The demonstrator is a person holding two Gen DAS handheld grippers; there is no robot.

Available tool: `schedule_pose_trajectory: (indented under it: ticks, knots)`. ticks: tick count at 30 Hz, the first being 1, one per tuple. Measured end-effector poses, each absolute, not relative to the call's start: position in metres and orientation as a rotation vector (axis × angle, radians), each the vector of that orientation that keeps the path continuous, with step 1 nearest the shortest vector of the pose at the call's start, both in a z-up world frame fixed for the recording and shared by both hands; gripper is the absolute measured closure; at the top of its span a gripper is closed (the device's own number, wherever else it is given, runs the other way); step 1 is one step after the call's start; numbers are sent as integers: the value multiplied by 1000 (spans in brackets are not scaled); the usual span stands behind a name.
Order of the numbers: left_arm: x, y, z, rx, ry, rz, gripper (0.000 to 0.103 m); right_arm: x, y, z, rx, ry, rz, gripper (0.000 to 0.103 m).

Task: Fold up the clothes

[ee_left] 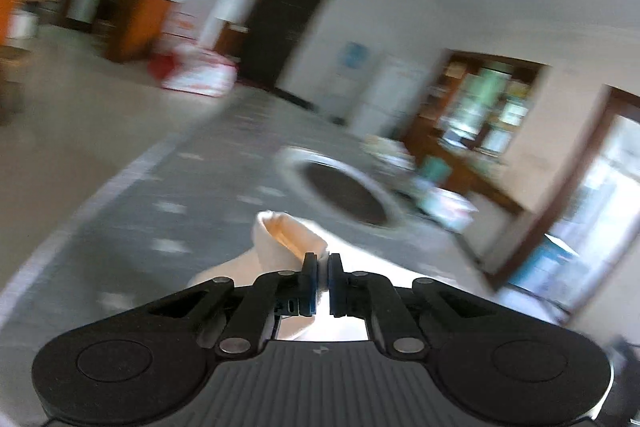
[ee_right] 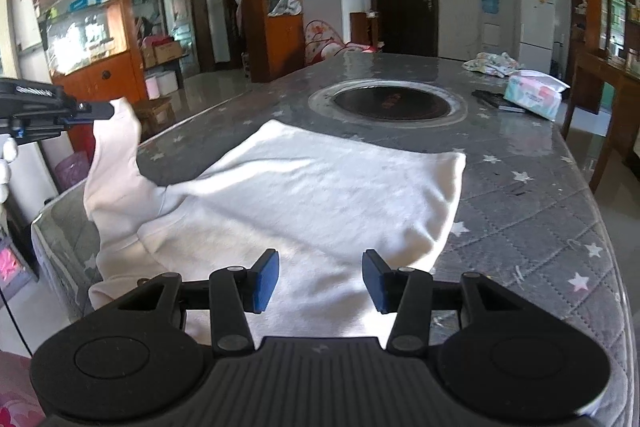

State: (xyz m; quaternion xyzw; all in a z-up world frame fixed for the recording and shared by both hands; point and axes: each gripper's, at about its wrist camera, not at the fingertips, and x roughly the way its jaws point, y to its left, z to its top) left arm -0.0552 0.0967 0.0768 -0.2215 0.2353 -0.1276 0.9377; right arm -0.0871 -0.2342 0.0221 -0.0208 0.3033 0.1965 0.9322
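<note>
Your right gripper (ee_right: 319,279) hangs released over the white cotton garment (ee_right: 312,195) near the table's (ee_right: 520,195) front edge; your left gripper (ee_left: 323,281) pinches its lifted sleeve (ee_right: 116,147). Folding looks barely begun.

Left gripper (ee_left: 323,281): matte black body with a ribbed grey centre panel bearing a small pale logo at 12 o'clock of the panel; two round black discs at 9 and 3 o'clock; black linkage arms with silver round screws; blue pads on black fingers. Right gripper (ee_right: 320,281): same build, two discs, ribbed panel, silver screws, blue rectangular pads (ee_right: 267,281). White-gloved hand (ee_right: 6,163) at 9 o'clock in the right wrist view; thin black cable below it.
</note>
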Motion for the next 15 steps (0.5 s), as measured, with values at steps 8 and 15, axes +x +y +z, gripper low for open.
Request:
schedule_pose_trajectory:
  ticks: [8,15]
  knots:
    - [-48,13,68,-403,562,-583,95,-91,-250,21,20,619,364,57]
    - [-55,7,58,-330,567,-592,71,-90,-248,19,43,641,390,58]
